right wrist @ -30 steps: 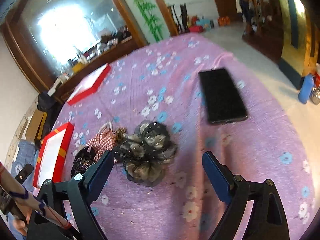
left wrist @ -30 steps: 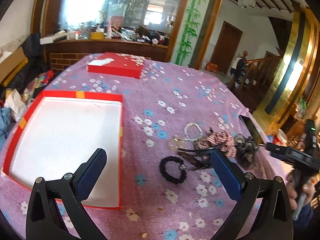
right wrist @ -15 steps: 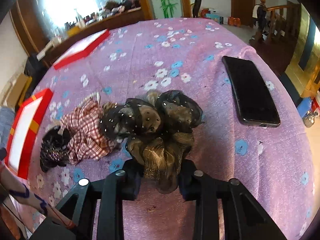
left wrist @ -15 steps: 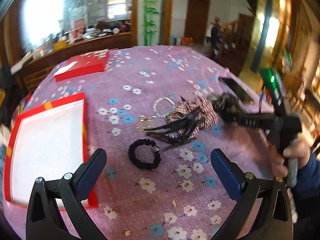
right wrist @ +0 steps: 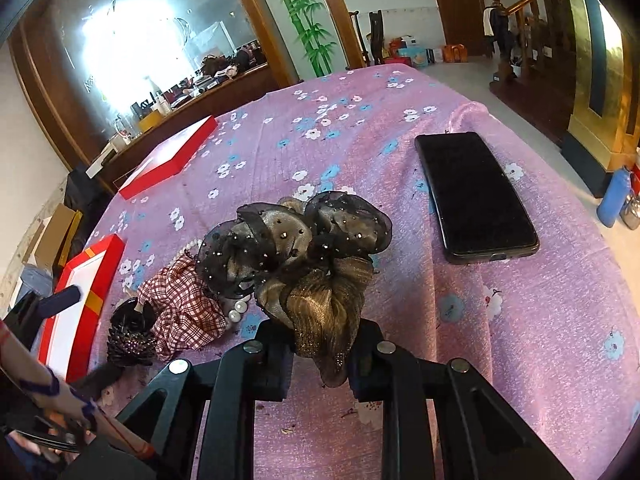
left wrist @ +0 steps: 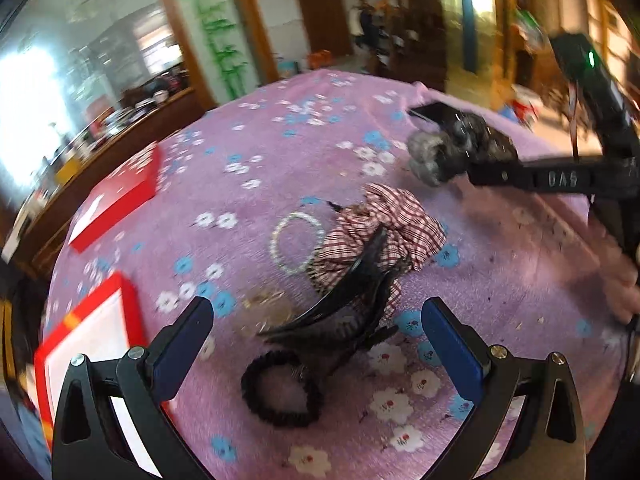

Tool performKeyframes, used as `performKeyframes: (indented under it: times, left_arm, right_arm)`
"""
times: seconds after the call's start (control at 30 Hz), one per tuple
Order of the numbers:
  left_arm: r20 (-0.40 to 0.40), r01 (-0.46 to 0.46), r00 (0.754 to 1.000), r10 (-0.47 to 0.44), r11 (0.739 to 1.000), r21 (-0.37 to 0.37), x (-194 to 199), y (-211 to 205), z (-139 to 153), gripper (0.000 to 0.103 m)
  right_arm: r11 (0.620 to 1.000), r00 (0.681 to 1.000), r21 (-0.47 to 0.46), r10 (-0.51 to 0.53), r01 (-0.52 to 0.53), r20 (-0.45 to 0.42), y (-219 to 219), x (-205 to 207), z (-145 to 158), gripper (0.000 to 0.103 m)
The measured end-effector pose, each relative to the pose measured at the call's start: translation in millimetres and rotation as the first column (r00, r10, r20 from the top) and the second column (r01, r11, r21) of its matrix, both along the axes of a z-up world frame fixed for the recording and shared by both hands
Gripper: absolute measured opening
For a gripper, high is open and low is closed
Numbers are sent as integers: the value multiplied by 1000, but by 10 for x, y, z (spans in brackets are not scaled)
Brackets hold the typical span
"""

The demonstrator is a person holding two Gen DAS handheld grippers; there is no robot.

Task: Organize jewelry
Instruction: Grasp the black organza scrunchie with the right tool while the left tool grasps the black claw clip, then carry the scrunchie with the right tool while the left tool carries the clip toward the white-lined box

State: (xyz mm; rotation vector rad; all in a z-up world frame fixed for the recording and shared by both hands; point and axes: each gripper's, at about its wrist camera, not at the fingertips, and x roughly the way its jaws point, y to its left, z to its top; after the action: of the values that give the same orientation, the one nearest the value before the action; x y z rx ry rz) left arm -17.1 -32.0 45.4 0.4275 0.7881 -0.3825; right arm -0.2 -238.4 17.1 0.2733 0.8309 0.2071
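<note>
My right gripper has the black and gold mesh scrunchie pinched between its pads, and its jaws are still closing. The left wrist view shows that scrunchie held at the far right. My left gripper is open and hovers over the black claw clip. A black hair tie lies just below the clip. A plaid scrunchie and a pearl bracelet lie beyond it. The open red box with a white inside sits at the left.
A black phone lies to the right on the purple flowered cloth. The red lid rests at the far left. A person's hand holds the right gripper's handle at the right edge of the left wrist view.
My right gripper has shut on the mesh scrunchie. My left gripper has rolled and moved right from over the box, and now hangs closer over the claw clip.
</note>
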Motion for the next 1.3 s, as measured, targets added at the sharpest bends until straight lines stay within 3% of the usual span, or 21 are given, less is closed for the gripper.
performKeyframes:
  times: [0.1,0.17,0.23,0.37,0.43,0.57,0.67,0.77,0.97,1.3]
  left_arm:
    - [-21,2,1000,-2,1000,30,147,-39,-99,103]
    - [-32,-2,999,2,1000,14,207,-31,-134,96]
    - [-66,6,998,-7,1000,-13,242,-26,-160,55]
    - [-73,0,997,-3,999,-39,191,-23,-186,46]
    - [-63,-8,998,5,998,-59,126,-21,-164,36]
    - [-36,-55,998,50,986,-159,35,71,-29,31]
    - [-31,-97,995,92,957,-274,-17,199,103,31]
    - [-14,-127,991,130,933,-337,-51,262,208,31]
    - [-15,-175,983,185,900,-400,-74,276,366,31]
    - [-28,-194,979,200,893,-406,-59,204,419,31]
  right_arm:
    - [1000,1000,3,6,-6,0,-5,-10,-6,23]
    - [1000,1000,1,10,-10,0,2,-12,-7,23]
    - [1000,1000,0,11,-11,0,-3,-9,-8,24]
    - [1000,1000,3,16,-16,3,15,-6,-2,24]
    - [1000,1000,3,18,-18,10,18,-14,3,24]
    - [1000,999,-10,24,-24,43,49,-47,41,24]
    - [999,996,-33,21,-18,84,75,-94,103,24]
    - [999,991,-47,19,-13,131,92,-157,167,24]
    - [997,985,-73,46,-35,164,167,-197,215,24]
    - [997,984,-52,57,-49,170,136,-202,218,24]
